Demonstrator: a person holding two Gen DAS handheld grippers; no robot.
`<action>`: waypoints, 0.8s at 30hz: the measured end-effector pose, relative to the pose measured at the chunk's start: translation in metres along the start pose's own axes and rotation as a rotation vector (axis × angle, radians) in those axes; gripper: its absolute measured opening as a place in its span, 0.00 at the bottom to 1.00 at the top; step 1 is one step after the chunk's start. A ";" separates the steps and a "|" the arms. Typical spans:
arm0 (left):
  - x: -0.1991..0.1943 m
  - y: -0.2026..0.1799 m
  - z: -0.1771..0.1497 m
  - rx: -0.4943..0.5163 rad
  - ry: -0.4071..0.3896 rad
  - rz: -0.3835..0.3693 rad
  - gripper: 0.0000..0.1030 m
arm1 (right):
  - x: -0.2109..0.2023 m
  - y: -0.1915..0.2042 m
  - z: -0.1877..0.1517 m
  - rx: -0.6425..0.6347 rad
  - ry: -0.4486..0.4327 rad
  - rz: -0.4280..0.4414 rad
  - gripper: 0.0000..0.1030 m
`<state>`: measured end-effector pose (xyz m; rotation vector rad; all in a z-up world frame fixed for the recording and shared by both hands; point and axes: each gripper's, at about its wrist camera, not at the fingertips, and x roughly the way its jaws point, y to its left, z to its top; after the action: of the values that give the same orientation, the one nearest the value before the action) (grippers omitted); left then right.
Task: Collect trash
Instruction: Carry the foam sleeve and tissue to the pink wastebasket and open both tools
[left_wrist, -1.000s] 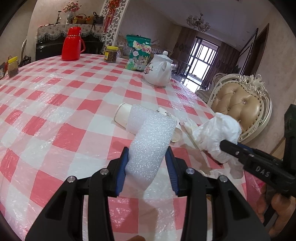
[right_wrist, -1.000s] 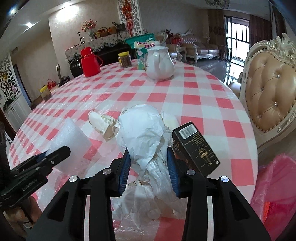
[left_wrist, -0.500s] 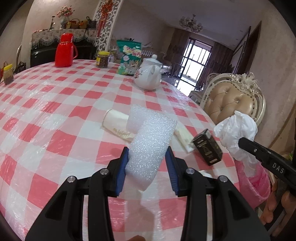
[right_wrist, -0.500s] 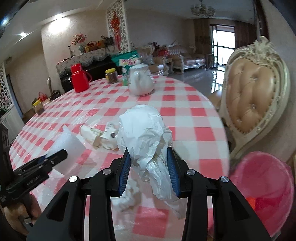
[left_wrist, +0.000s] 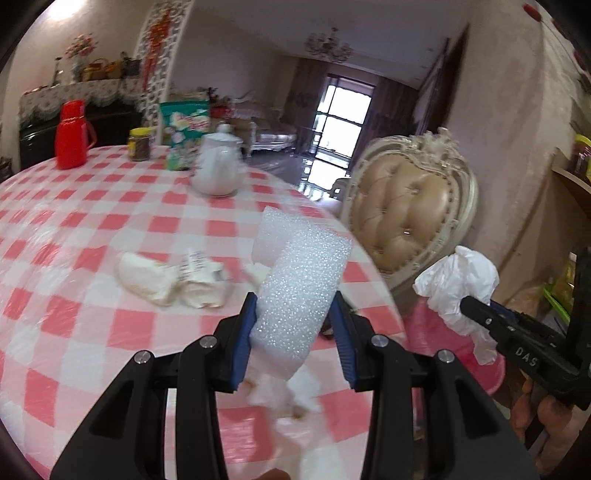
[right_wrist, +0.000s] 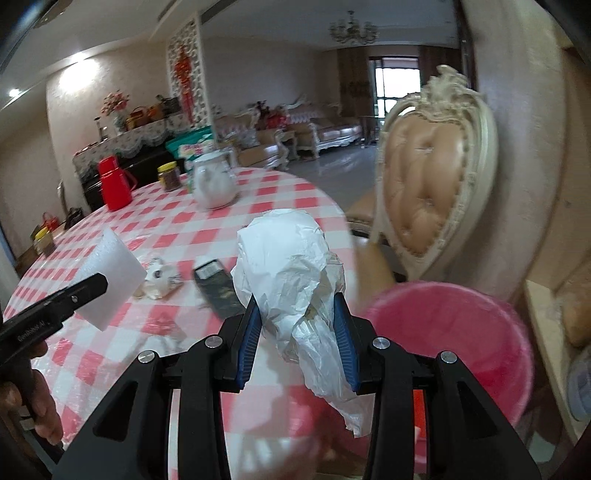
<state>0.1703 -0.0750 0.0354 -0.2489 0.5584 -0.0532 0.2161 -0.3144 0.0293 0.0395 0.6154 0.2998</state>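
My left gripper (left_wrist: 293, 325) is shut on a white foam sheet (left_wrist: 301, 284) and holds it above the table's right edge; the sheet also shows in the right wrist view (right_wrist: 114, 273). My right gripper (right_wrist: 297, 328) is shut on a crumpled white plastic bag (right_wrist: 291, 266), held past the table edge near the pink bin (right_wrist: 454, 343); the bag also shows in the left wrist view (left_wrist: 458, 284). Crushed paper cups (left_wrist: 170, 277) and a black box (right_wrist: 218, 288) lie on the checked table (left_wrist: 74, 221). White scraps (left_wrist: 291, 395) lie under the left gripper.
A white teapot (left_wrist: 218, 170), a red thermos (left_wrist: 72, 134), a jar (left_wrist: 140, 144) and a green snack bag (left_wrist: 184, 129) stand at the table's far side. A padded beige chair (left_wrist: 410, 218) stands right of the table, behind the bin.
Both grippers have lifted and swung to the right with their loads. The right gripper has carried the bag off the table to the pink bin.
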 end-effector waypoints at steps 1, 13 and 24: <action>0.001 -0.009 0.001 0.008 0.002 -0.017 0.38 | -0.002 -0.006 -0.001 0.007 -0.002 -0.009 0.36; 0.028 -0.098 0.001 0.106 0.041 -0.155 0.38 | -0.021 -0.080 -0.017 0.110 -0.019 -0.138 0.36; 0.053 -0.149 -0.004 0.158 0.091 -0.235 0.38 | -0.024 -0.117 -0.030 0.160 -0.011 -0.209 0.37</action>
<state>0.2158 -0.2265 0.0413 -0.1572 0.6099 -0.3363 0.2110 -0.4348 0.0039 0.1293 0.6264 0.0482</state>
